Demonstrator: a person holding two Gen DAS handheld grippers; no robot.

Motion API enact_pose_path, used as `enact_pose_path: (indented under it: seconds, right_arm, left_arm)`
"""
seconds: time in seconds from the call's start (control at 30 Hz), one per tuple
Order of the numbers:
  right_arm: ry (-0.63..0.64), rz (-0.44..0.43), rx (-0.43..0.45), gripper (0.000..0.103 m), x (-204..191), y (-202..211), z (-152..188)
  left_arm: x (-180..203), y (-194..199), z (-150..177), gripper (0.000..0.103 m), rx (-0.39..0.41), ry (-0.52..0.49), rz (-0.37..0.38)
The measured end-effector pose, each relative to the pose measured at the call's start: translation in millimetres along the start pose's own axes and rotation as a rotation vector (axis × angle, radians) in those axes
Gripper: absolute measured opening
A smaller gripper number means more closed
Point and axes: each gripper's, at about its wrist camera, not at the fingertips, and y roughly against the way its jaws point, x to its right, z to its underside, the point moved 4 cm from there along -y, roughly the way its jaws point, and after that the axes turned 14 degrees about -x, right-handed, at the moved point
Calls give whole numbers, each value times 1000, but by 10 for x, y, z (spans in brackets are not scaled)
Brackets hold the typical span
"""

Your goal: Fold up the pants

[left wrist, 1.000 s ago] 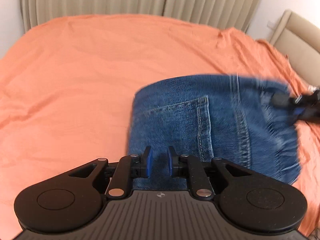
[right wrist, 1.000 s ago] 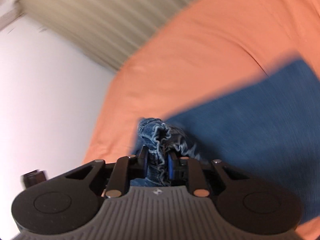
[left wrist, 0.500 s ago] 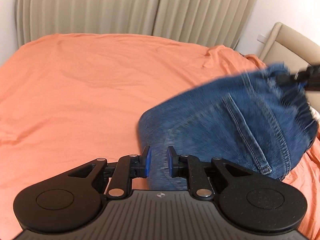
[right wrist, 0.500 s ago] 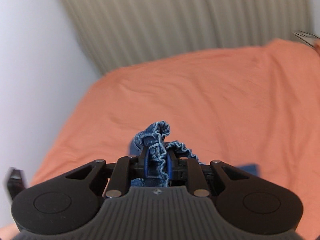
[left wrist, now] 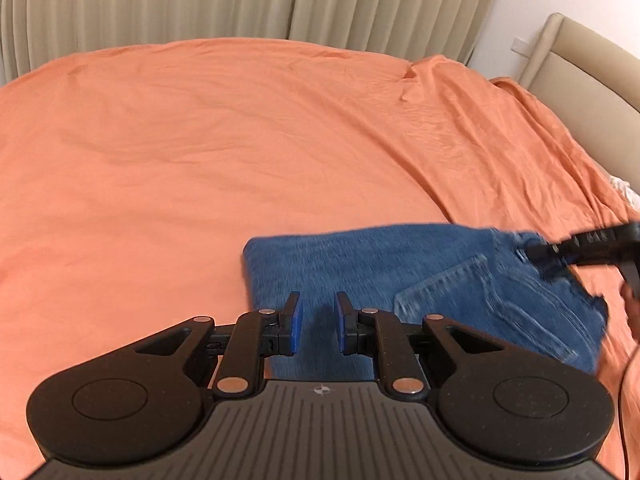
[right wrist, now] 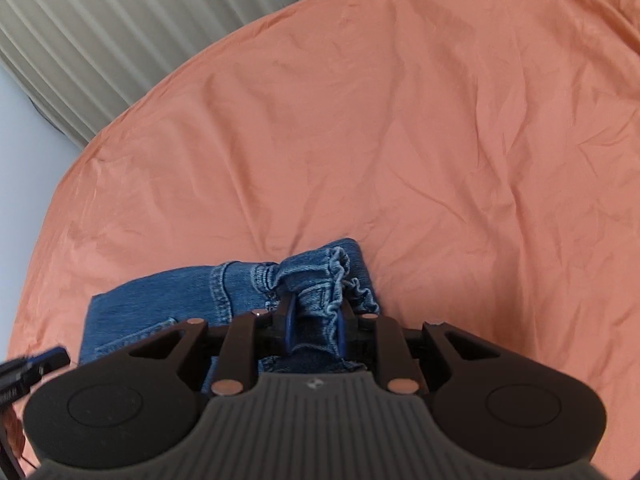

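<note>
Folded blue jeans (left wrist: 380, 264) lie low on the orange bed sheet (left wrist: 200, 140), back pocket up and blurred by motion. My left gripper (left wrist: 318, 322) is shut on their near left edge, with denim running between its blue pads. The right gripper (left wrist: 540, 250) grips the far right corner in the left wrist view. In the right wrist view the right gripper (right wrist: 316, 320) has the bunched waistband of the jeans (right wrist: 180, 292) between its pads. Its jaws are opening slightly, but the pads still press on the cloth. The left gripper's tip (right wrist: 32, 364) shows at the left edge.
The orange sheet covers the whole bed, with wrinkles toward the right. Beige curtains (left wrist: 200, 0) hang behind it and a padded beige headboard (left wrist: 580, 72) stands at the right. A person's hand (left wrist: 632, 304) shows at the right edge.
Both grippers carried the jeans toward the near side and down. The raised right end has swung down, so the jeans now spread flat on the sheet. Both grips held.
</note>
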Motion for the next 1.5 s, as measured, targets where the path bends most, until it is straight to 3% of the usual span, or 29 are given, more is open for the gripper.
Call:
enact_pose_path:
  seconds: [0.2,0.33,0.57,0.7,0.8,0.9,1.03,1.23,1.4,1.5]
  right_arm:
    - [3,-10,-11,19,96,-161,20]
    - [58,40,24,32,-22,-19,76]
    - [277,132,179,32,-349,615,578]
    - [344,169,207,30,-451,673,973]
    - [285,153,187,30,-334,550,1240]
    - [211,160,171,30,-226,363,1435]
    - [108,144,239,30,-108,229,1568]
    - [61,172,295,30,-166,208,1605]
    - [37,127,328,30,-105,224,1644]
    - [20,98,332,30,-61,222,1627]
  left_arm:
    - [-97,-362,-100,17,-80,27,-151]
    - [-98,-196,-37,17,-70,25,-200]
    - [196,441,374,17,-39,-82,-128]
    - [464,520,721,17,-84,-151,-87]
    - [513,497,987,17,-124,-168,-101]
    - [403,512,1184,17,-153,-120,-117]
    - [399,691,1342,17,-145,-91,-89]
    - [671,918,1571,31,-115,-224,-144]
    - [863,786,1743,33,-121,-321,-235]
    - [989,797,1839,44,-121,-372,-235]
